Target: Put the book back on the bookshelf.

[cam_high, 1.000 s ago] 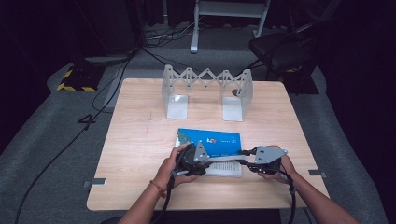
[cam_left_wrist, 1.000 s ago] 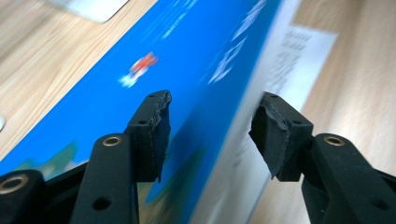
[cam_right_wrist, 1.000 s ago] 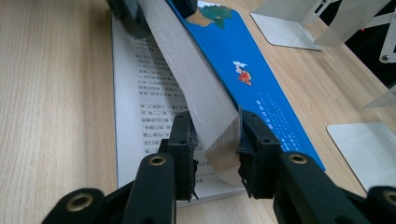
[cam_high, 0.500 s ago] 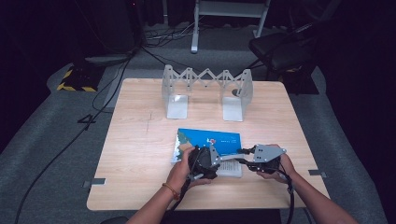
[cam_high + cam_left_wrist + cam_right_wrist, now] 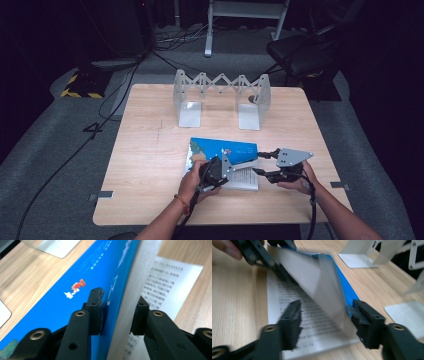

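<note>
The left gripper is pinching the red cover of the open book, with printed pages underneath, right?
Not quite: the cover is blue, not red, as the left gripper view shows. The left gripper does pinch it on the open book, with printed pages underneath.

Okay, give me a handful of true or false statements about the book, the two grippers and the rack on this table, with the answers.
1. The left gripper grips the raised part of the book, cover and pages between its jaws. True.
2. The right gripper is clamped shut on a page. False: its jaws stand apart around the book's edge.
3. The book's cover is red. False: it is blue.
4. A printed page lies flat and exposed. True.
5. The metal folding rack stands at the table's far side, apart from the book. True.
</note>
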